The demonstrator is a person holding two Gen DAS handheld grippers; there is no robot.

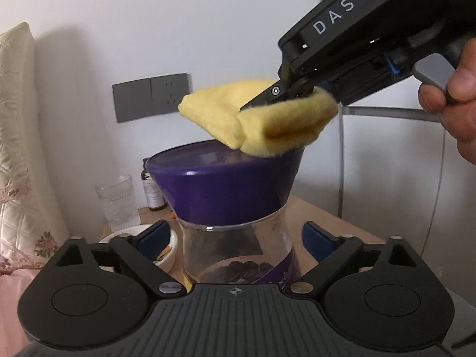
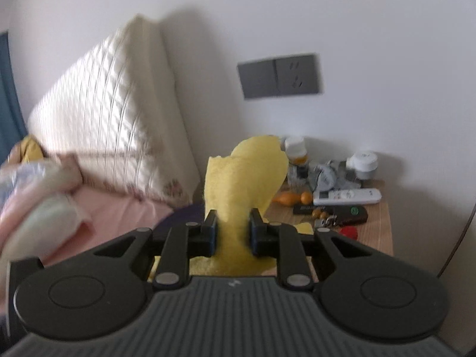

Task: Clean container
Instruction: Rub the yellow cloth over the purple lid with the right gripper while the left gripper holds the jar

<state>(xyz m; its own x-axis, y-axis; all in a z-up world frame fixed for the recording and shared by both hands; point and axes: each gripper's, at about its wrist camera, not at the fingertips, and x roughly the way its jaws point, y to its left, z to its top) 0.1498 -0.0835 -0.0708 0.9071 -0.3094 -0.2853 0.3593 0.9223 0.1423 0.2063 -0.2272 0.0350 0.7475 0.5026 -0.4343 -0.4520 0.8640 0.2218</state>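
A clear container [image 1: 235, 255] with a purple lid [image 1: 226, 184] stands upright on the bedside table, right in front of the left wrist camera. My left gripper [image 1: 238, 235] straddles its clear body, a blue-padded finger [image 1: 154, 236] on each side and a narrow gap showing at both pads. My right gripper [image 1: 258, 101] comes in from the upper right, shut on a folded yellow cloth [image 1: 267, 122]. The cloth's lower edge sits at the lid's right rim. In the right wrist view the cloth [image 2: 244, 172] is pinched between that gripper's [image 2: 233, 232] pads and stands up ahead of them.
A person's hand [image 1: 452, 104] holds the right gripper's handle. Left of the container are a ribbed glass [image 1: 117, 202], a brown bottle [image 1: 153, 190] and a white bowl [image 1: 171, 253]. The wooden nightstand [image 2: 380, 232] carries a remote control [image 2: 346, 196] and clutter. A pillow [image 2: 113, 119] leans on the wall.
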